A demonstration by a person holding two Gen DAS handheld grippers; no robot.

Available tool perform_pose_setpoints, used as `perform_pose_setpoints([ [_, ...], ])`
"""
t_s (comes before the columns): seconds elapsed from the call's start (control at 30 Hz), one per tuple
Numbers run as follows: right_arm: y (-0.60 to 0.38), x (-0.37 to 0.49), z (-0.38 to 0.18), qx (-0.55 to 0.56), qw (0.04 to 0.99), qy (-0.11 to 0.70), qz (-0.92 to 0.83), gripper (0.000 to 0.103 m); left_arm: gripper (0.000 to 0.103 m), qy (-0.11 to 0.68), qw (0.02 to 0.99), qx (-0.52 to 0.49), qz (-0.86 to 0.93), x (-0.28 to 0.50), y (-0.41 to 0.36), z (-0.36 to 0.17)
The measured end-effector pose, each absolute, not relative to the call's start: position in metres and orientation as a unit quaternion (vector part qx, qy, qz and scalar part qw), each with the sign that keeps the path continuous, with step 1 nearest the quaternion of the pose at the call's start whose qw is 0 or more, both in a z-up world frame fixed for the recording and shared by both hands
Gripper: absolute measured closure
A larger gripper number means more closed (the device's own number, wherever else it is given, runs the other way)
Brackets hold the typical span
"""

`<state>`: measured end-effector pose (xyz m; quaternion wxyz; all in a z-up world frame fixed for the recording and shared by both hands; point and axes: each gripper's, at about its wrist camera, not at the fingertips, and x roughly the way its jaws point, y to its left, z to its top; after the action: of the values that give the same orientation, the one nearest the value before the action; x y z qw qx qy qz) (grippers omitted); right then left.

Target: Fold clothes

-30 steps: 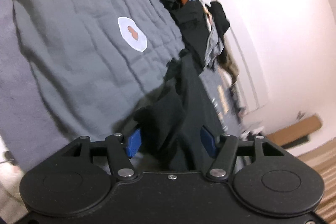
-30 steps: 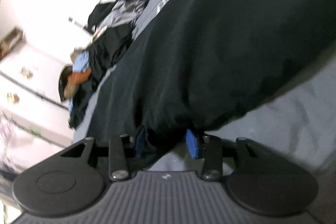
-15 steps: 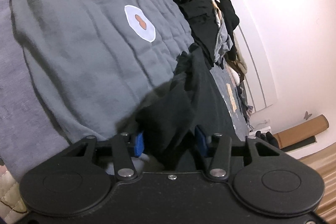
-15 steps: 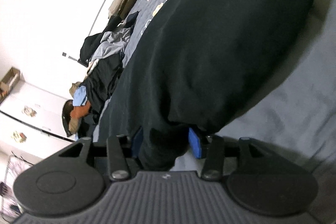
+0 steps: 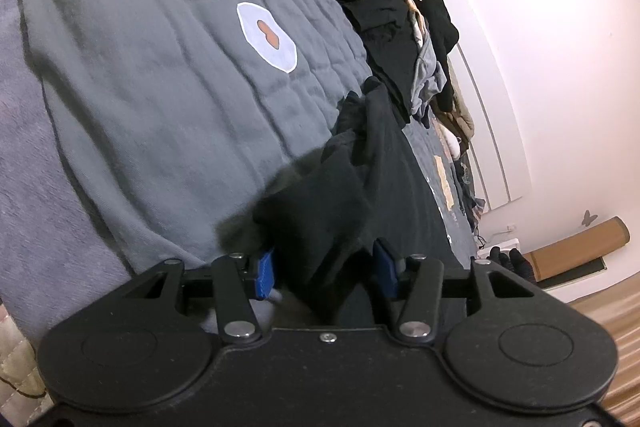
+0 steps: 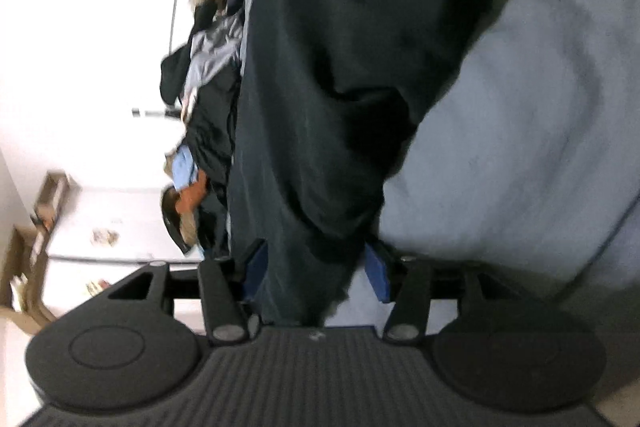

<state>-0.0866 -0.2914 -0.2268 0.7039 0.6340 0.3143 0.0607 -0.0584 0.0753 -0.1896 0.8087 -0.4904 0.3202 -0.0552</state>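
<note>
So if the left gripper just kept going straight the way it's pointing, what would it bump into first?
Nothing new at first: the left gripper already has the black garment bunched between its blue pads. Pushing on would probably shove that cloth along the grey bedspread, toward the clothes pile; depth is unclear.

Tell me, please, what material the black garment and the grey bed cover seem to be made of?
Black garment: probably soft cotton knit, matte; it drapes in limp folds between the left gripper pads. Grey bed cover: likely quilted woven cotton, matte, with stitched lines and fine wrinkles.
</note>
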Motion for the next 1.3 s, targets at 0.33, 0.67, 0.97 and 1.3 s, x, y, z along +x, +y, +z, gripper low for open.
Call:
perform_pose_setpoints([
  [0.33, -0.274, -0.073, -0.212, 0.591, 0.747, 0.300, 0.058, 0.040, 0.054, 0.318, 0.808, -0.492, -0.059, -0.061, 0.076, -0.189],
  [0.67, -0.261, -0.063, -0.202, 0.487, 0.811, 0.314, 0.077, 0.044, 0.072, 0.301, 0.822, -0.480, -0.056, -0.067, 0.077, -0.181],
  [0.97, -0.261, -0.062, -0.205, 0.463, 0.830, 0.304, 0.073, 0.067, 0.078, 0.309, 0.823, -0.473, -0.055, -0.066, 0.077, -0.185],
  [1.3, -0.266, -0.072, -0.197, 0.460, 0.845, 0.267, 0.055, 0.094, 0.089, 0.270, 0.831, -0.485, -0.049, -0.073, 0.095, -0.174],
])
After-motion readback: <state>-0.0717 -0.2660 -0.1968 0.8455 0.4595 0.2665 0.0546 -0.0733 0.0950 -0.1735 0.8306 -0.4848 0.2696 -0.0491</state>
